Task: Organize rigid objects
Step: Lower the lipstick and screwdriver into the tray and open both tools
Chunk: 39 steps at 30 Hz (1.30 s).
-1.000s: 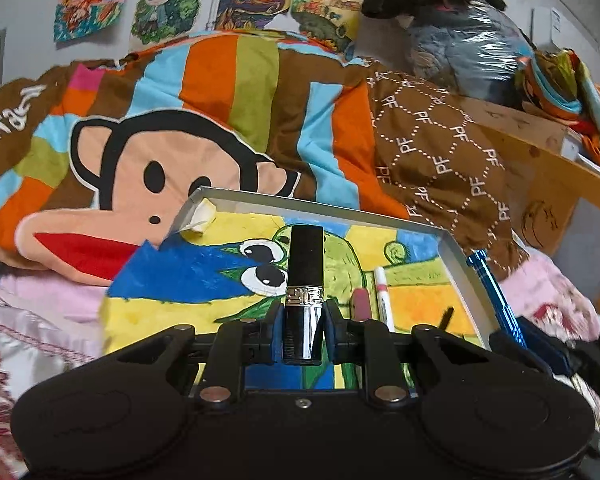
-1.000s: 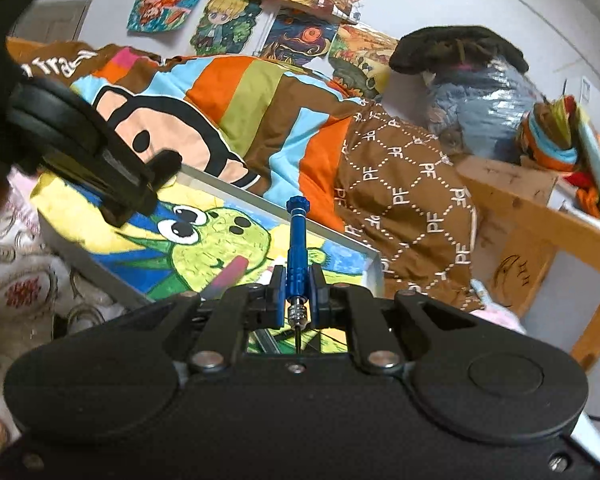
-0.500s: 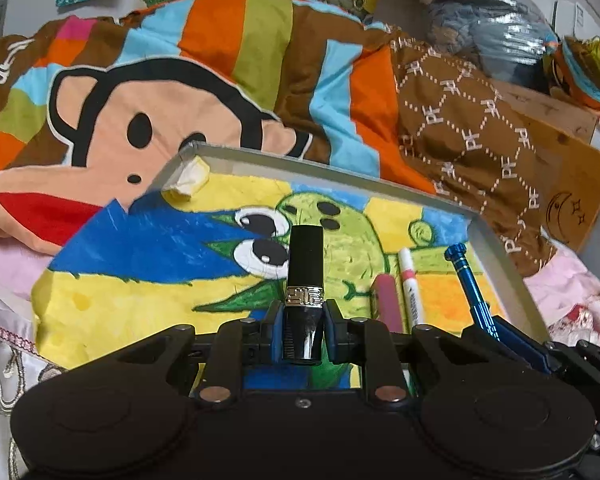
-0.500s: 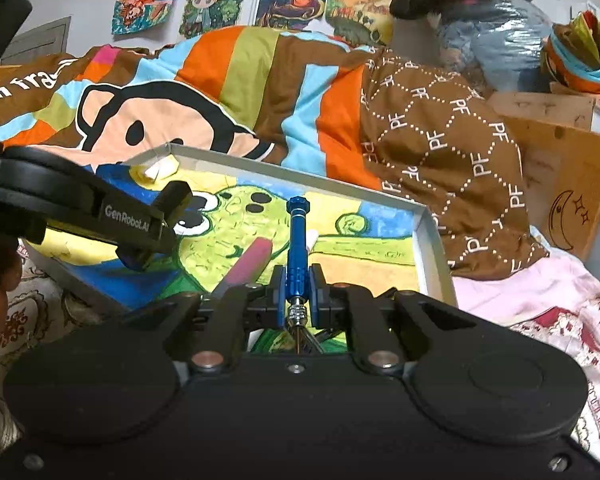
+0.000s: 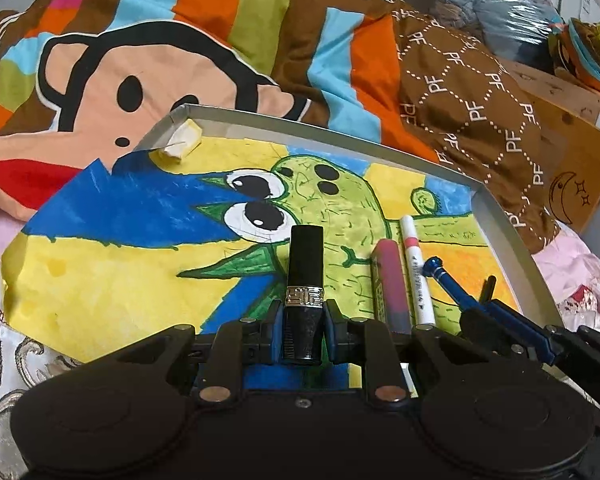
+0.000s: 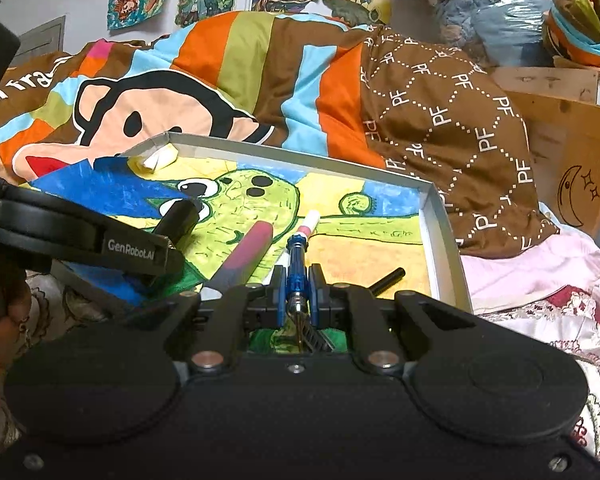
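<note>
Left gripper (image 5: 303, 316) clamping black lipstick tube (image 5: 305, 280), right gripper (image 6: 297, 292) clamping blue screwdriver (image 6: 296, 258), beside pink marker (image 5: 416, 268).

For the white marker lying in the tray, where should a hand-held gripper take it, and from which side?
Grip the white marker mid-barrel, from above, fingers across its length. It lies flat, close beside the pink tube on its left, so clearance there looks tight. A steep approach probably suits best.
</note>
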Available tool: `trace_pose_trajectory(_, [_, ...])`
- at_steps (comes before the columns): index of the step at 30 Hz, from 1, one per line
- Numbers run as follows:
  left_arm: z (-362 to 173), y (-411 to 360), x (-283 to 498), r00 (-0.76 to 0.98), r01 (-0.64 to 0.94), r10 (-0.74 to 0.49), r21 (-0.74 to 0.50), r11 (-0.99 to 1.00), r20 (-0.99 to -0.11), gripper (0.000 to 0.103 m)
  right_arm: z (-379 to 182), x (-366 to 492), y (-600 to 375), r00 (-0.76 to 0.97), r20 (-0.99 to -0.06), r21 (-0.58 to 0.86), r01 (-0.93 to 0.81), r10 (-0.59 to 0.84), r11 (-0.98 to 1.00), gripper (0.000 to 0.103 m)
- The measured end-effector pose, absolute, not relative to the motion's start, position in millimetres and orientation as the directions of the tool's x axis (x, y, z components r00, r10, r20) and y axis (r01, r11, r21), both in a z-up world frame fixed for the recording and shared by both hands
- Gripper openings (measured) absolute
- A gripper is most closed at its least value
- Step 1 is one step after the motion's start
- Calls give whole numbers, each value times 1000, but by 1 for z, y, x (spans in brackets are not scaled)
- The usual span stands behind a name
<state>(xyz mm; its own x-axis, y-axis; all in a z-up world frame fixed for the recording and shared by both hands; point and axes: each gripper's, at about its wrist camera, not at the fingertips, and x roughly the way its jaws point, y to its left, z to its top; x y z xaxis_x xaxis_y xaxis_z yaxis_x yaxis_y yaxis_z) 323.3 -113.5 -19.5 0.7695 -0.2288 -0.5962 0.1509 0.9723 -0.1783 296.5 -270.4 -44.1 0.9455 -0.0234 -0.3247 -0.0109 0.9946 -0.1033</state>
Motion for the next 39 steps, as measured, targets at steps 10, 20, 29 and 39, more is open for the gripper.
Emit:
trace_pose_trajectory(10, [-19,-114,321,761,164,-251,-196,967,-599,32,-46,299,-269,937,-350,-88,-23,-9,996,10])
trace_pose_trajectory(20, [-2,-90,309,794,112,-237,-249,962,-560,61,-31,282,-268,941,-339,-107,-11,-26,994,62])
trace_pose_trajectory(29, [19,-72,264,854,55,-180,-260,964,-488,90,3,239,-281,946,-325,5,-11,12,1000,102])
trace_pose_trajectory(39, [43,-48,192,892,17,-148,-294,956,-428,95,33,165,-282,955,-294,17,-25,29,1000,102])
